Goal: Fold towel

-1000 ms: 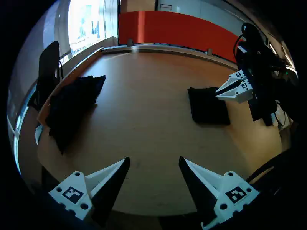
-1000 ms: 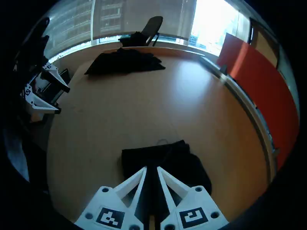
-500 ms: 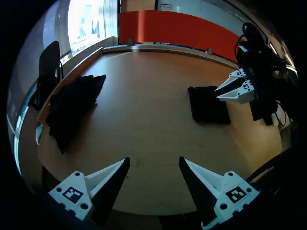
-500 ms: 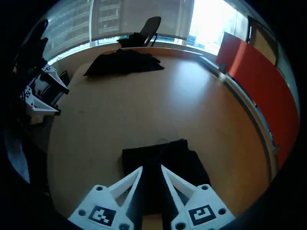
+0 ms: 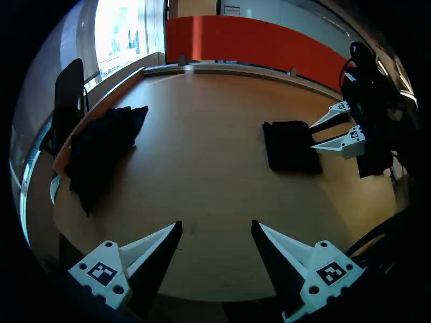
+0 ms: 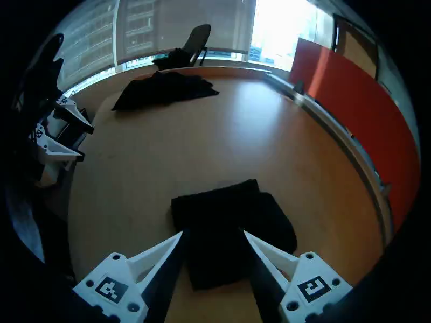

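Observation:
A folded black towel (image 5: 291, 146) lies flat on the wooden table (image 5: 210, 140); in the right gripper view the same towel (image 6: 229, 229) sits just ahead of the fingers. My right gripper (image 6: 213, 237) stands open, its tips over the towel's near part, nothing pinched between them. In the left gripper view that right gripper (image 5: 318, 135) shows at the towel's right edge, open. My left gripper (image 5: 215, 229) is open over the table's near edge, well away from the towel. A heap of black cloth (image 5: 99, 151) lies at the table's left side.
A black chair (image 5: 67, 105) stands behind the cloth heap by the window. An orange panel (image 5: 253, 46) runs along the table's far side. The left gripper (image 6: 62, 132) appears at the left edge of the right gripper view. The dark heap (image 6: 161, 89) lies far across.
My right gripper has opened from shut and let go of the folded towel, then drawn back a little. The left gripper has not moved.

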The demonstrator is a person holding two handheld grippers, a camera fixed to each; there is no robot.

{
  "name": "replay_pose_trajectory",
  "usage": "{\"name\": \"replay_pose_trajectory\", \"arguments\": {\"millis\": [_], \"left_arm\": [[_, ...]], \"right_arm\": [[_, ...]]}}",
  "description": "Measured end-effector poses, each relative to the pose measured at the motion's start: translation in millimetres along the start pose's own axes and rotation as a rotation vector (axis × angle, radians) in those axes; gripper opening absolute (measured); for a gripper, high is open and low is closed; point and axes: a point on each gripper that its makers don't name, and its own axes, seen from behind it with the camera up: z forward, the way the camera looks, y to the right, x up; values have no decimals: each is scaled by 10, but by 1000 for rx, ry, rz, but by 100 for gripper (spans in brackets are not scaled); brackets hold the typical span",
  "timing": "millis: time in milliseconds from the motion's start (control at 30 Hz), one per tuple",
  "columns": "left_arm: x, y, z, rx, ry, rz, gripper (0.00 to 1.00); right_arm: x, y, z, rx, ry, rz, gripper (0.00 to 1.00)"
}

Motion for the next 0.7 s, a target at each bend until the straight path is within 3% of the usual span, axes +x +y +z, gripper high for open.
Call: {"name": "replay_pose_trajectory", "arguments": {"millis": [700], "left_arm": [[-7, 27, -10, -15, 1, 26, 95]], "right_arm": [[-563, -160, -145, -59, -59, 120, 68]]}}
